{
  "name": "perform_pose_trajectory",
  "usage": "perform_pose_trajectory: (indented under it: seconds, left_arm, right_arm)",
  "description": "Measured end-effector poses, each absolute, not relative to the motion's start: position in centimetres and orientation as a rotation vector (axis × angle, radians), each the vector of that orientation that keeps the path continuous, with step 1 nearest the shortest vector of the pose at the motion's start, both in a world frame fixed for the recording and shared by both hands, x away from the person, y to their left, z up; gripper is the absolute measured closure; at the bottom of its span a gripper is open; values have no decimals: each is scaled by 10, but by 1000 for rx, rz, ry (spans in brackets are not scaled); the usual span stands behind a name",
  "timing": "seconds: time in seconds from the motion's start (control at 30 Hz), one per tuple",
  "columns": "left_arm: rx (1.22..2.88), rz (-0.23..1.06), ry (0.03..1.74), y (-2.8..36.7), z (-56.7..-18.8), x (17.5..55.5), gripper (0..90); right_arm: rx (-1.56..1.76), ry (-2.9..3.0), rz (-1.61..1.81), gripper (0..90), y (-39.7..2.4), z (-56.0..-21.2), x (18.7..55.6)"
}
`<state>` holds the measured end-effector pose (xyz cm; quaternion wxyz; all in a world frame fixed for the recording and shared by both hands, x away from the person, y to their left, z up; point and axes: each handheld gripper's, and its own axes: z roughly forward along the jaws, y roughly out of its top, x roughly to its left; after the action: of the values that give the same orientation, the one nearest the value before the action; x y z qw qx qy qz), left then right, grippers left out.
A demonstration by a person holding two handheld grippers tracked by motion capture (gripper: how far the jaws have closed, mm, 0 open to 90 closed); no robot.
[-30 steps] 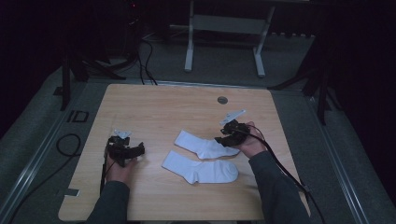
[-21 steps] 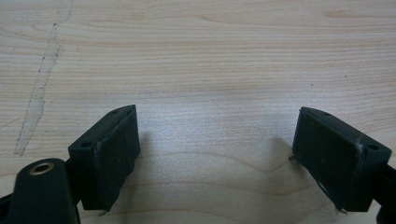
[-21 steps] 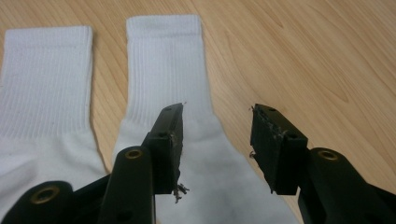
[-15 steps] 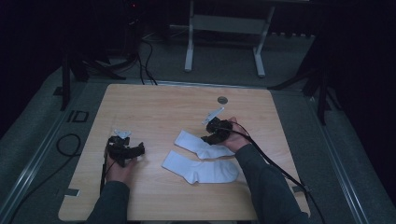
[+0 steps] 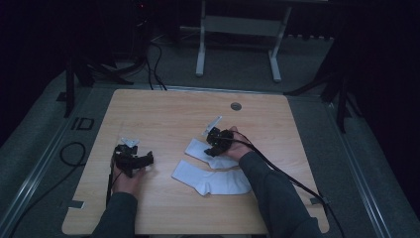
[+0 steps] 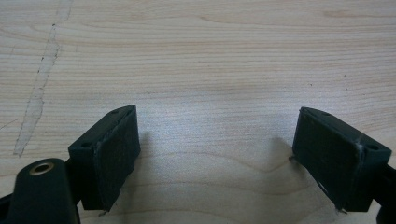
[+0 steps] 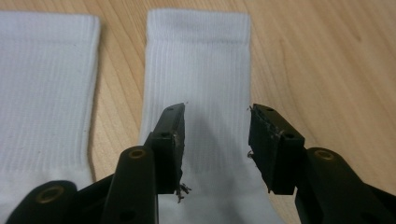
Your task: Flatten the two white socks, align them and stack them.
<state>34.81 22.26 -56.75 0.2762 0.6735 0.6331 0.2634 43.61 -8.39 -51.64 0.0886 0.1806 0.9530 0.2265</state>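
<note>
Two white socks are lying side by side on the wooden table (image 5: 163, 114), right of centre. The right gripper (image 7: 215, 140) is hovering over the far sock (image 7: 198, 65), its jaws parted astride the ribbed leg and clasping nothing. The near sock (image 5: 210, 179) is lying just beside it. The left gripper (image 6: 217, 154) is resting well apart at the near left, jaws spread over bare wood.

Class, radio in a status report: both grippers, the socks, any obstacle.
Left gripper open, over bare table. Right gripper open, jaws astride far sock, not pinching. Near sock flat alongside. Nothing in the way.
</note>
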Motion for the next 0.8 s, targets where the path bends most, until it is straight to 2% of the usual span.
perform_pose_trajectory:
  seconds: [0.23, 0.43, 0.67, 0.7, 0.73, 0.77, 0.8]
  left_arm:
    - [1810, 708, 1700, 223, -567, 348, 150]
    - [1810, 708, 1700, 223, -567, 348, 150]
    - [1810, 708, 1700, 223, -568, 348, 150]
    - [1810, 708, 1700, 223, -568, 348, 150]
    - [1810, 708, 1700, 223, -568, 348, 150]
    - [1810, 708, 1700, 223, -568, 348, 150]
    - [1810, 708, 1700, 223, -567, 348, 150]
  right_arm:
    - [571, 2858, 699, 539, -80, -526, 437]
    - [626, 2856, 726, 488, -76, -536, 435]
    - [669, 2822, 766, 498, -75, -540, 434]
    - [678, 2820, 780, 549, -75, -540, 433]
    - [678, 2820, 780, 549, -75, -540, 433]
    - [668, 2817, 793, 666, -76, -540, 432]
    - [668, 2815, 792, 705, -76, -540, 432]
